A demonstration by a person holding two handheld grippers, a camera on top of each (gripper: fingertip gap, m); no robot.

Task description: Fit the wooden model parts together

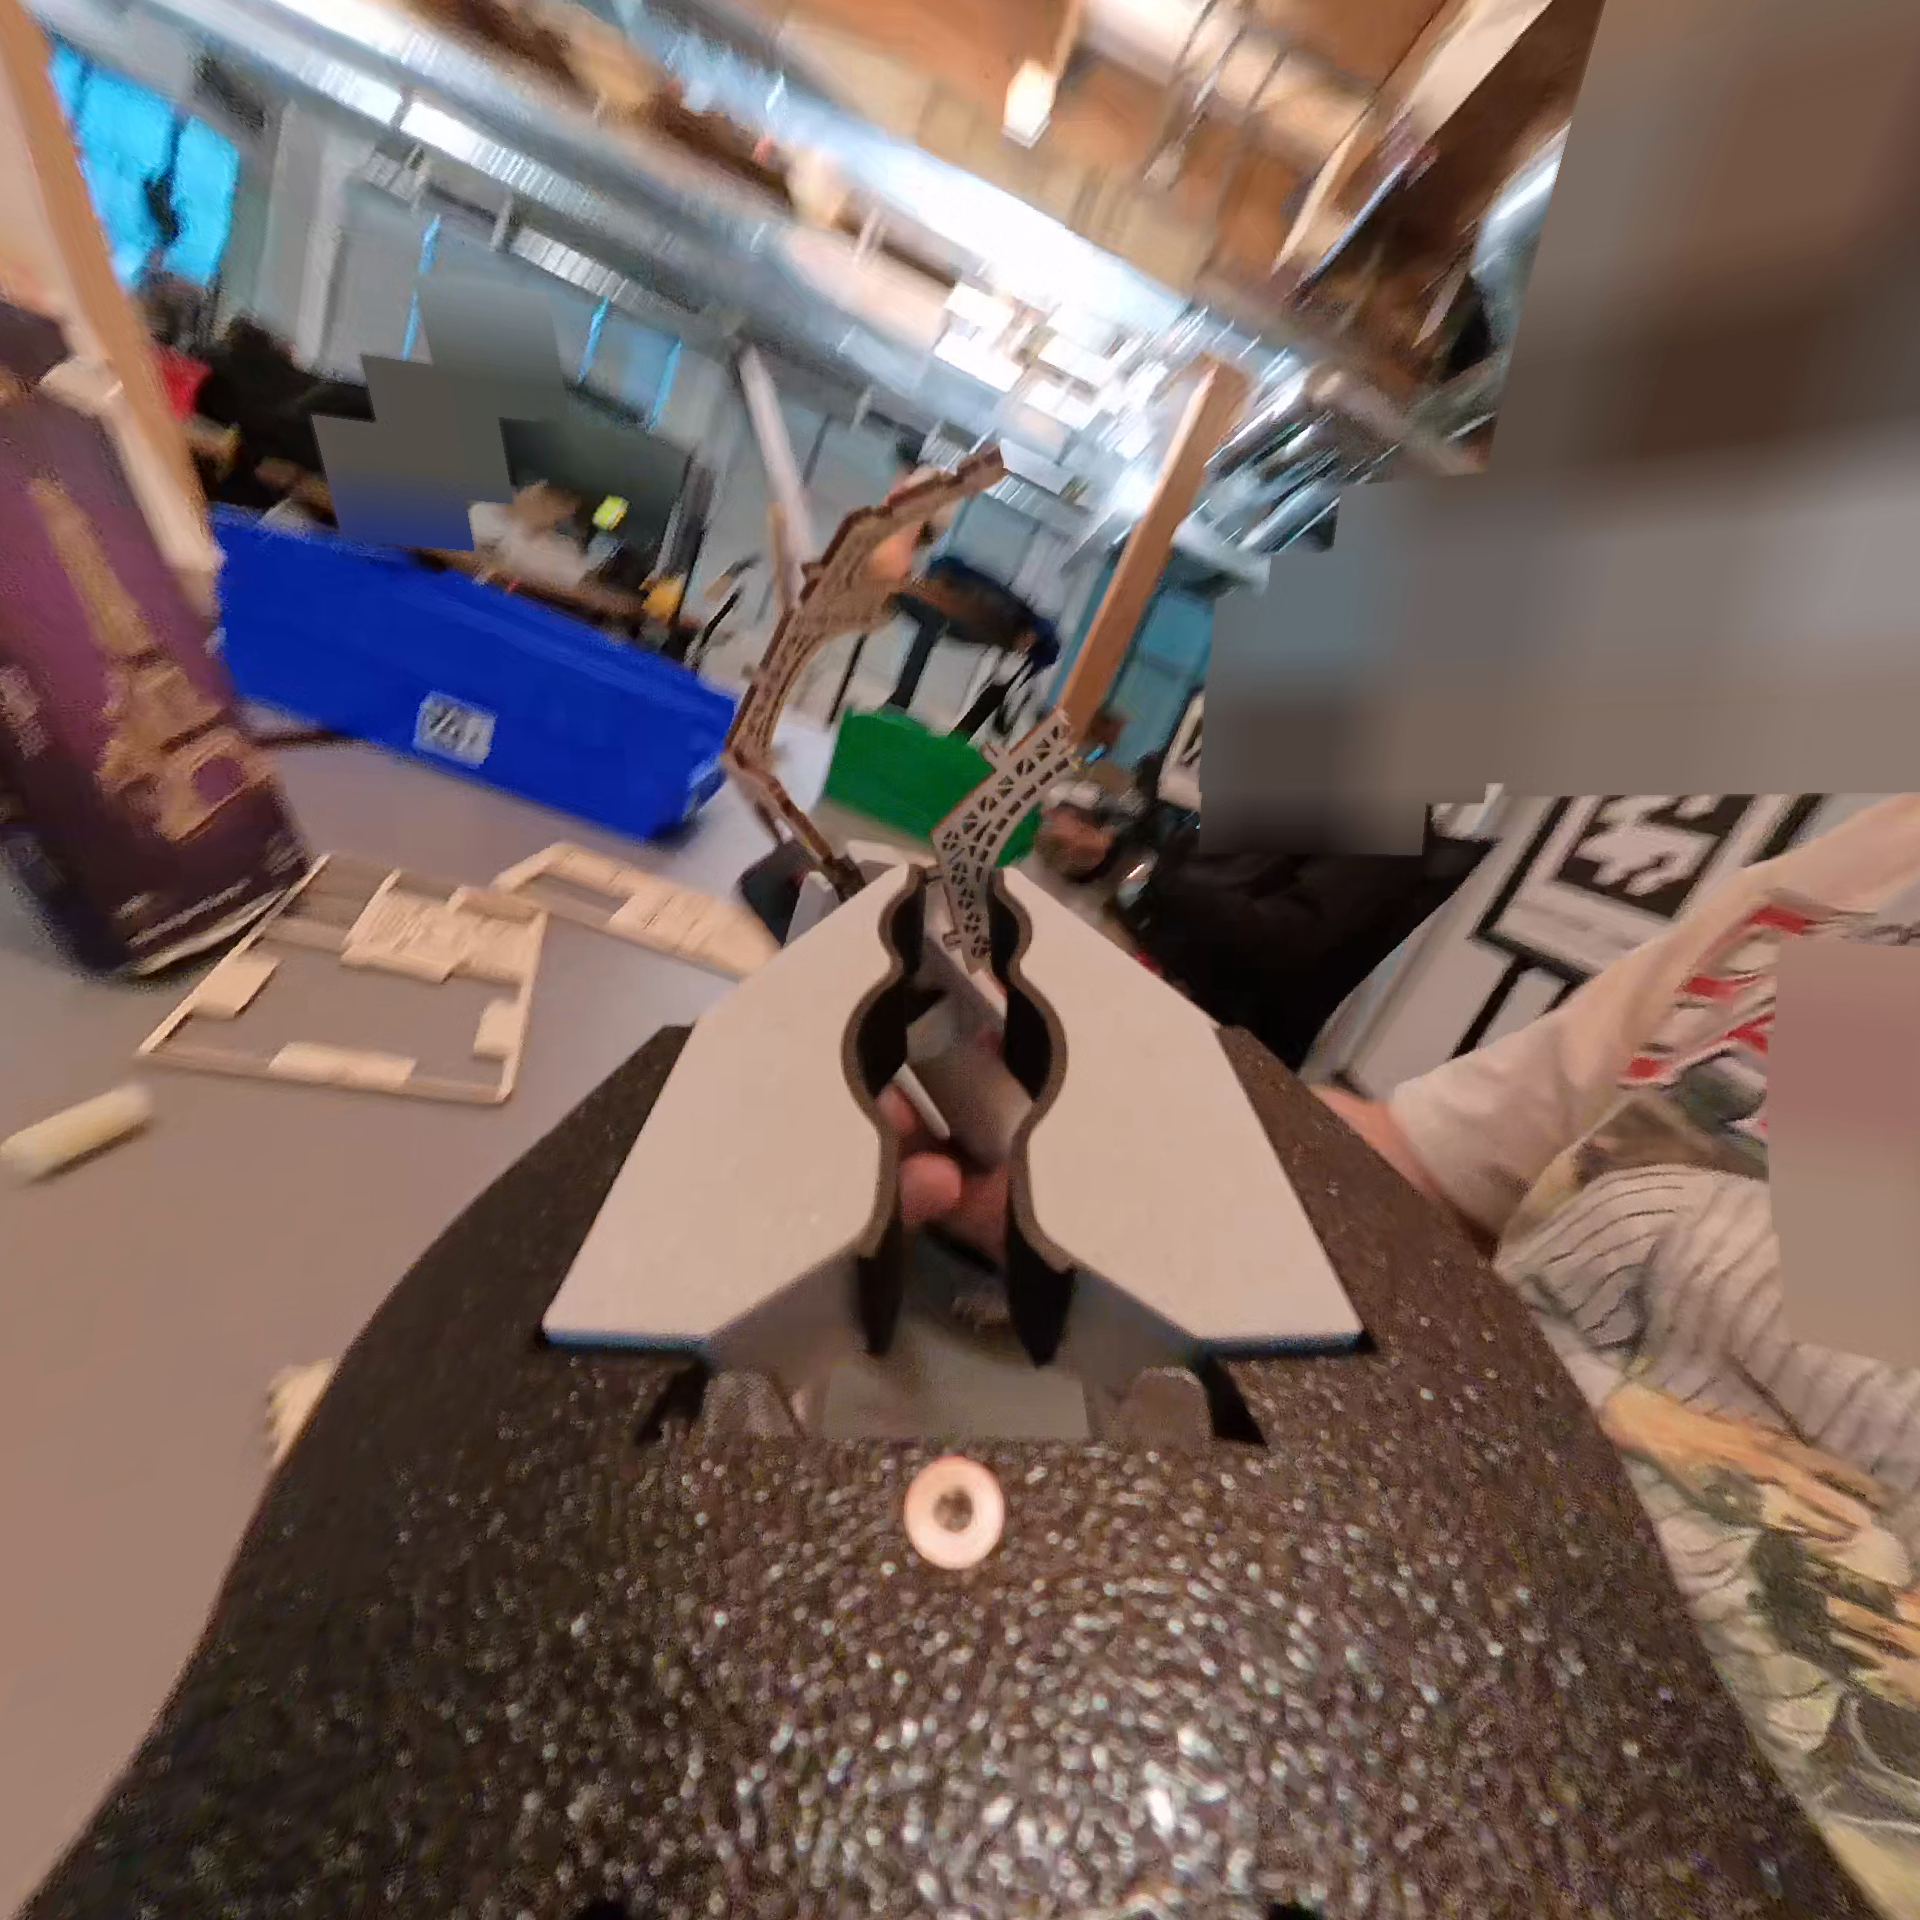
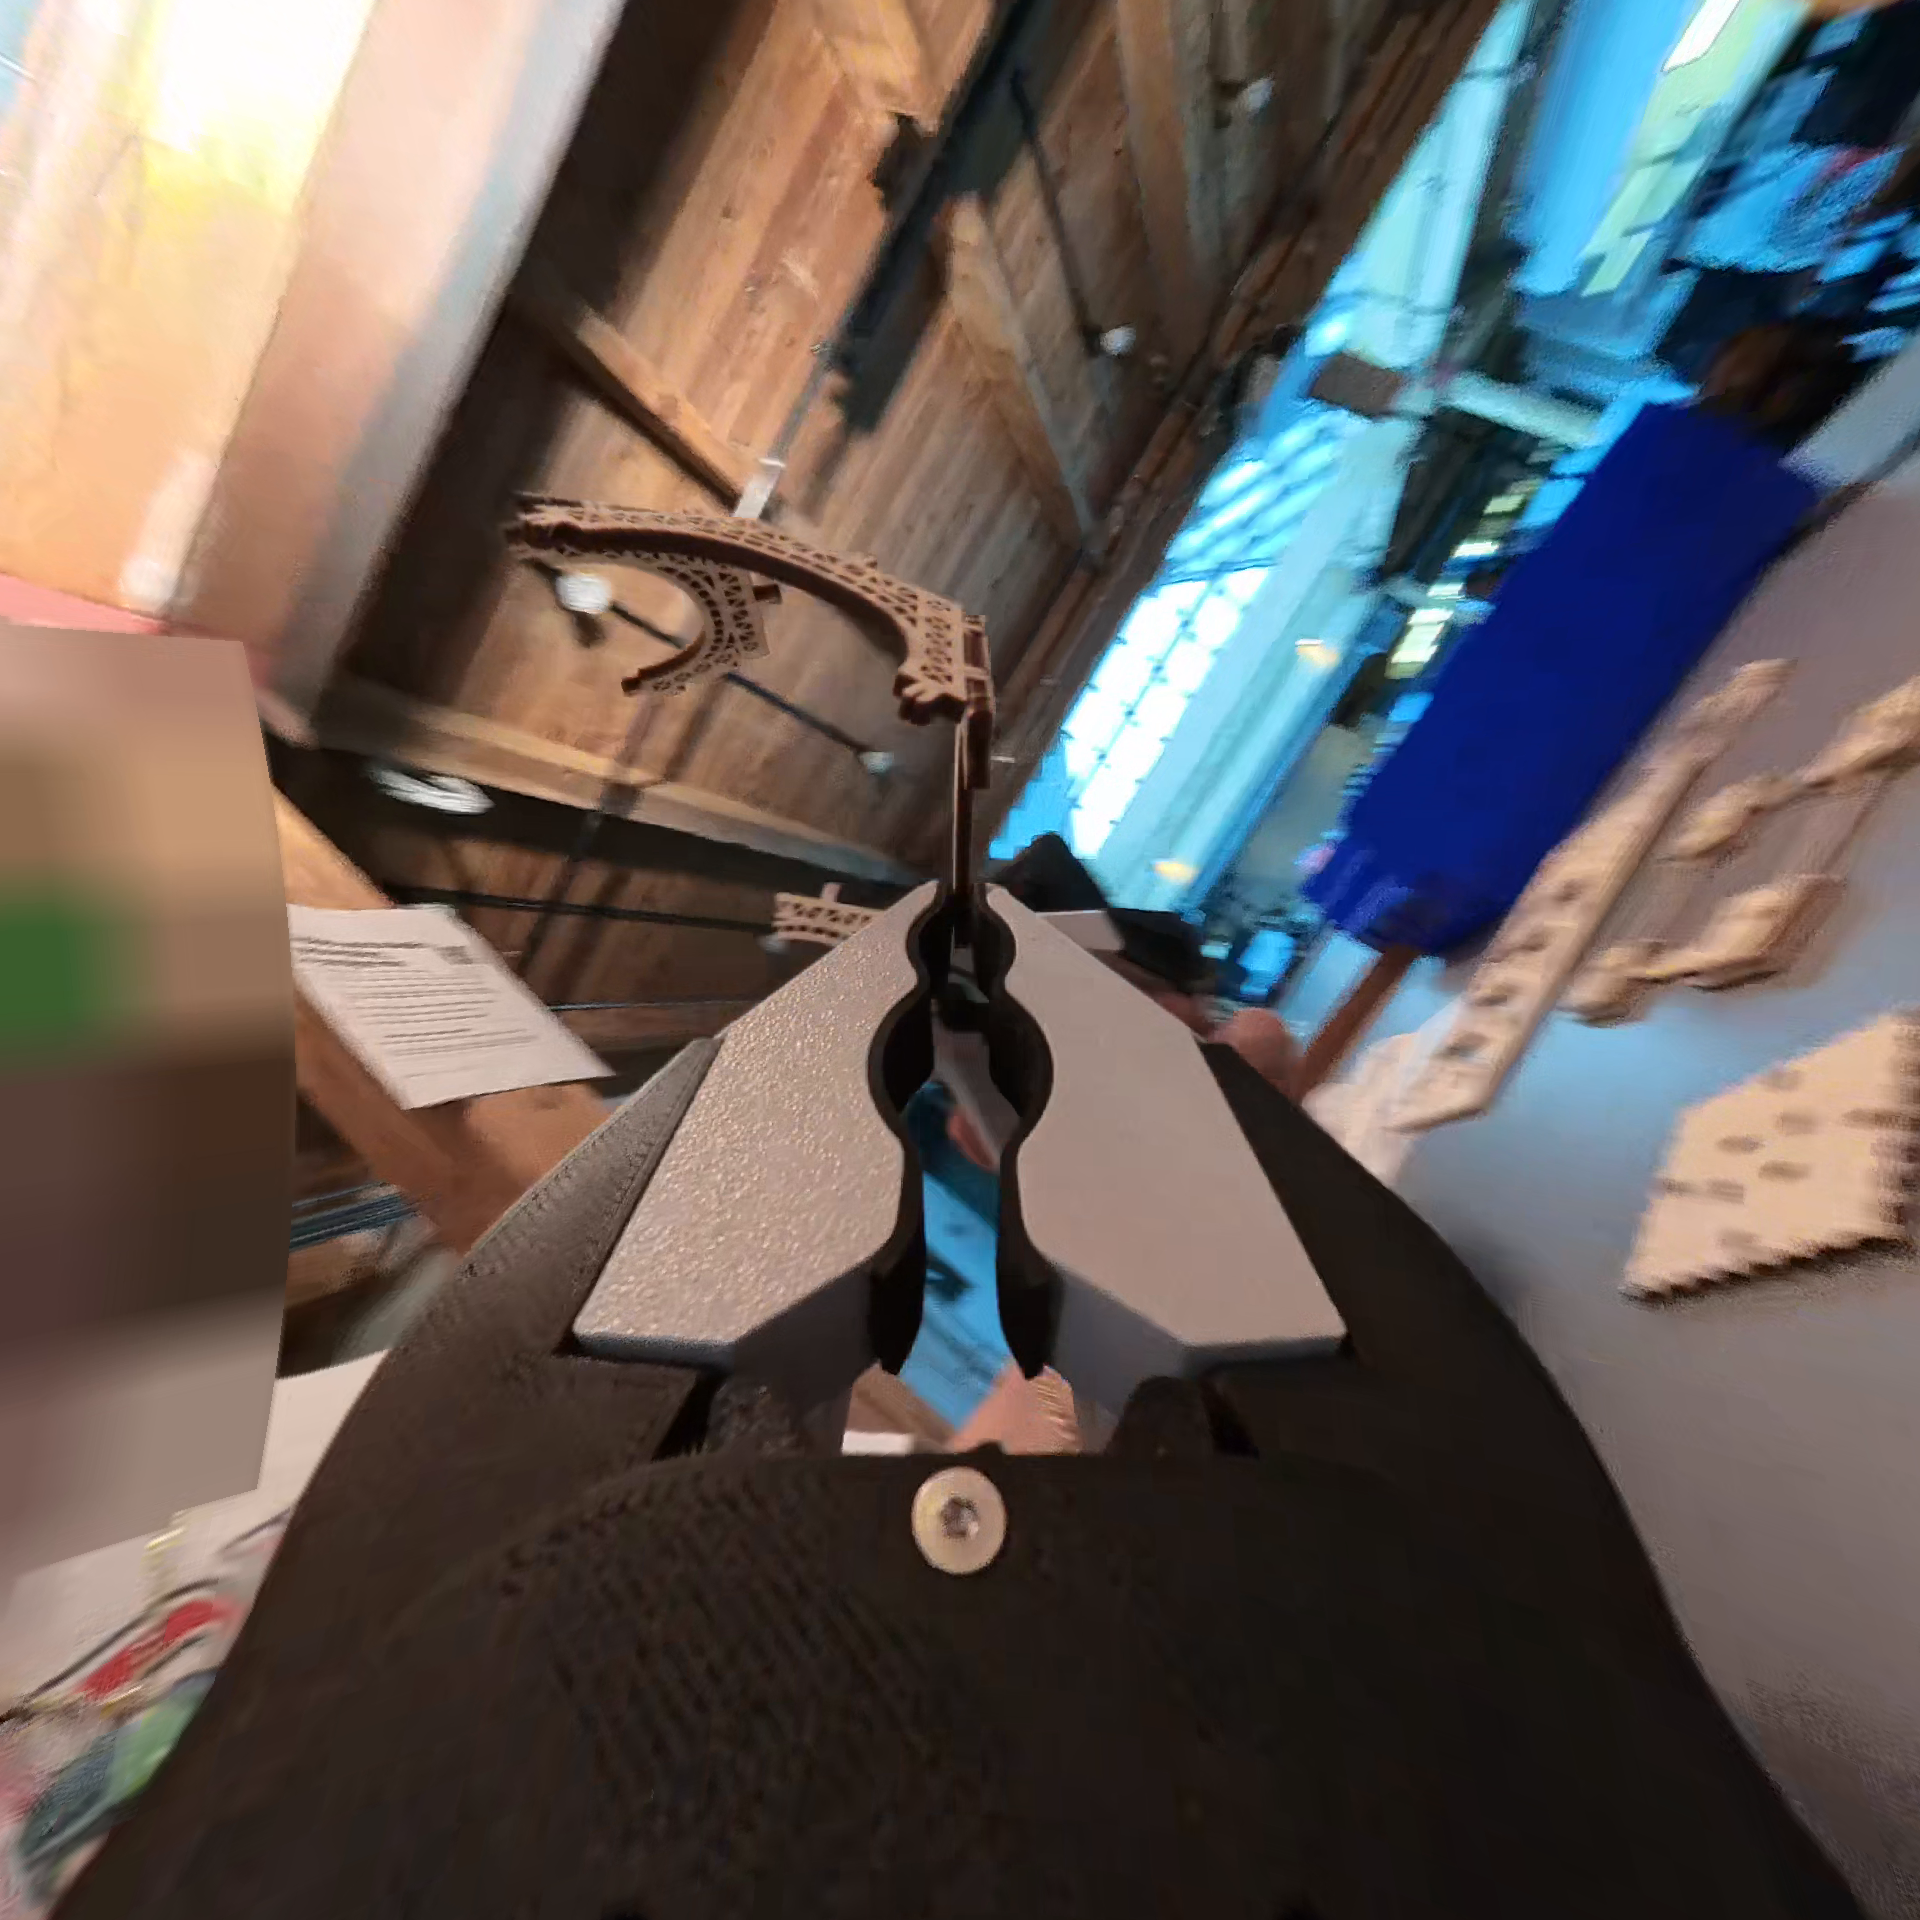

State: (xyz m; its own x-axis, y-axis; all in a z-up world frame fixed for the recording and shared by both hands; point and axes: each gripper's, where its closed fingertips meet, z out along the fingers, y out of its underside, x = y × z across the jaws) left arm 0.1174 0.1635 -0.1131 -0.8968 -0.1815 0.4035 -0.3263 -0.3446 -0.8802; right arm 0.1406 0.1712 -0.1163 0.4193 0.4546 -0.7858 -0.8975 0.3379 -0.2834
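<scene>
Left gripper [image 1: 951, 883] clamped on a grey lattice strip [image 1: 1000, 821]; right gripper [image 2: 961, 894] pinched the brown arch piece [image 2: 769, 592]. Looked thin, light, brittle; best gripped near solid ends.

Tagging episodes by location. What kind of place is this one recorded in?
Probably a shared workshop or makerspace, not a home. Exposed metal ducting runs under a timber ceiling, large blue bins stand behind the grey table, and laser-cut wooden part sheets lie on it.
</scene>
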